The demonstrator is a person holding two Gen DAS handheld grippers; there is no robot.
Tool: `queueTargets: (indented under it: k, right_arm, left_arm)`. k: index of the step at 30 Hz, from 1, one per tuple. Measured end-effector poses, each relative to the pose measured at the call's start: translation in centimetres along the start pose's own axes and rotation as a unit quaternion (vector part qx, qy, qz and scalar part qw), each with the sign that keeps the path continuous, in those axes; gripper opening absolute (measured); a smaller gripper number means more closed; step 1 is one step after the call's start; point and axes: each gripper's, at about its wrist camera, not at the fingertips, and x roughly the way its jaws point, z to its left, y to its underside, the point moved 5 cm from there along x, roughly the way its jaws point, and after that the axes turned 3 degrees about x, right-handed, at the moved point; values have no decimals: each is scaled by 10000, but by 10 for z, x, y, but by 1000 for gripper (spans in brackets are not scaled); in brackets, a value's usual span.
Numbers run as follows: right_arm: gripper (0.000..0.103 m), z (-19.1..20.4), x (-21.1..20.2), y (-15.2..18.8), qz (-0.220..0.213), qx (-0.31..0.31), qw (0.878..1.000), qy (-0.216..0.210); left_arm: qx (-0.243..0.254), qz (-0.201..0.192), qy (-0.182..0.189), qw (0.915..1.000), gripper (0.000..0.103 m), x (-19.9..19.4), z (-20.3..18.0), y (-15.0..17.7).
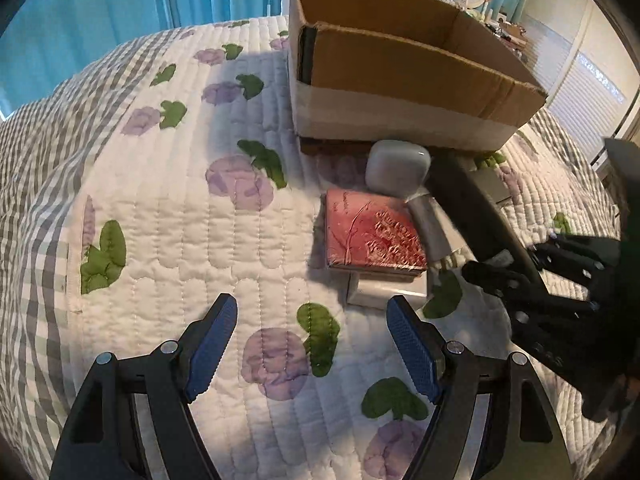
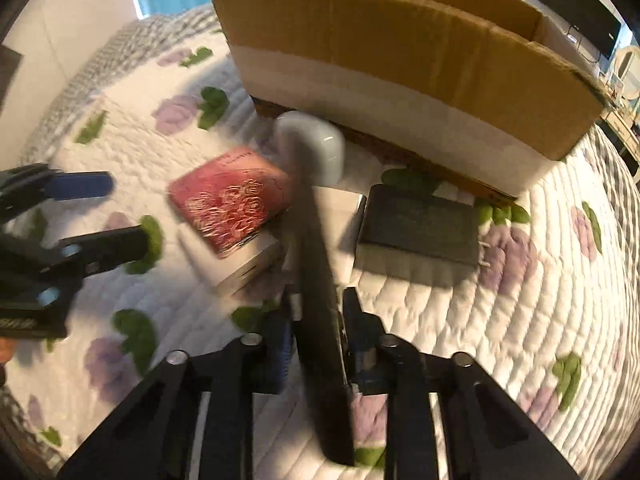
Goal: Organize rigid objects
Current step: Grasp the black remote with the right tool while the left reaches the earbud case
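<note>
My right gripper (image 2: pixel 316 304) is shut on a long flat black object (image 2: pixel 316 280) and holds it above the bed; it also shows in the left wrist view (image 1: pixel 472 212) at the right. My left gripper (image 1: pixel 310 312) is open and empty over the quilt, short of a red wrapped box (image 1: pixel 372 232) that lies on a white box (image 1: pixel 384 288). In the right wrist view the red box (image 2: pixel 228 196) sits on the white box (image 2: pixel 236 264), with a grey-white rounded case (image 2: pixel 320 148) behind and a dark flat box (image 2: pixel 420 224) to the right. An open cardboard box (image 1: pixel 400 68) stands behind them.
Everything lies on a white quilted bedspread (image 1: pixel 168 208) with purple flowers and green leaves. Teal curtains (image 1: pixel 120 0) hang behind the bed. A desk with a monitor (image 2: pixel 580 12) and a round mirror stands at the far right.
</note>
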Motion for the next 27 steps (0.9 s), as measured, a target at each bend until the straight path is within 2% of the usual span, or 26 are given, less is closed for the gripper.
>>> queueTargets:
  k: [9, 12, 20, 27]
  right_arm:
    - [18, -16, -40, 15, -249, 191, 9995, -79]
    - [18, -14, -38, 2, -383, 378, 9985, 33]
    - [18, -55, -35, -6, -421, 933, 9943, 282]
    - [18, -75, -30, -5, -385, 1241, 9913, 201]
  left_arm:
    - [66, -156, 149, 9997, 80, 4, -21, -22]
    - [108, -188, 115, 9997, 80, 14, -28, -31]
    - [-241, -265, 309, 9989, 80, 45, -34, -60]
    - [108, -510, 216, 9984, 77, 59, -51, -70]
